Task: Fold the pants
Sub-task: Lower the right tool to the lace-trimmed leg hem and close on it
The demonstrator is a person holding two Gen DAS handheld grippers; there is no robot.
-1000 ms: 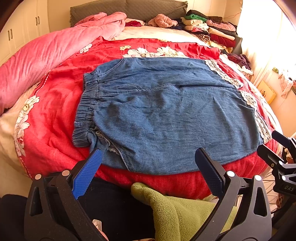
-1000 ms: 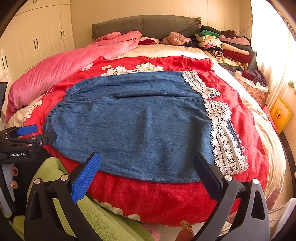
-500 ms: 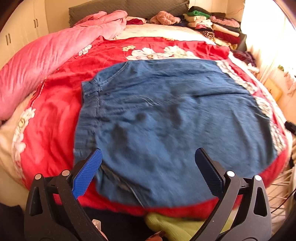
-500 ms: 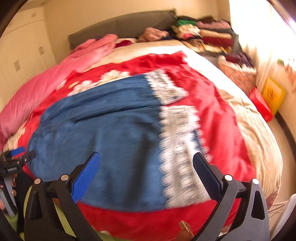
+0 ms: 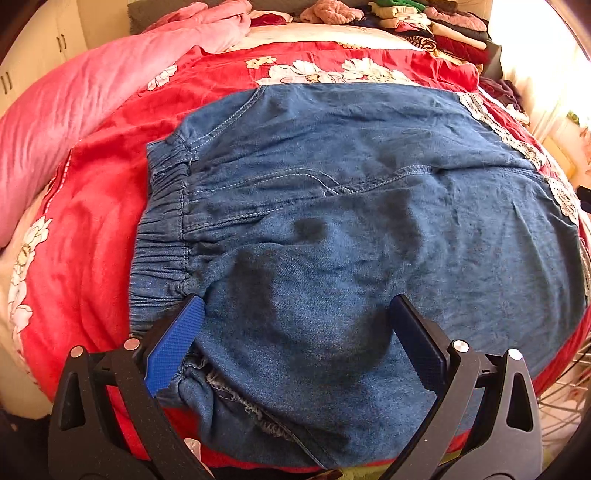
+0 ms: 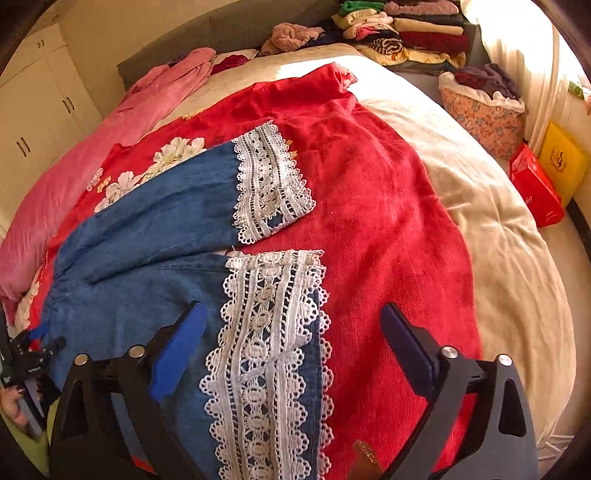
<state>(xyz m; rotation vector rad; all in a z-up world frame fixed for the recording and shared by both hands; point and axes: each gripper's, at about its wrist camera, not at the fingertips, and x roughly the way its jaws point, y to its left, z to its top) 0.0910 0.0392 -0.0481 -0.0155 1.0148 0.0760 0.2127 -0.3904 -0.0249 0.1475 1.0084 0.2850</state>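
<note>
Pants [image 5: 351,229] lace hems cut off at right edge; folded clothes pile [image 6: 402,33] indistinct.

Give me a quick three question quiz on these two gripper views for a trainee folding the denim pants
1. True or false: the left gripper is shut on the pants.
2. Which end of the pants lies under the right gripper? A) waistband B) lace cuff
3. Fill in: the pants lie on a ____ blanket.

Key: 1 false, its jaws are open over the denim; 2 B; 3 red.
</note>
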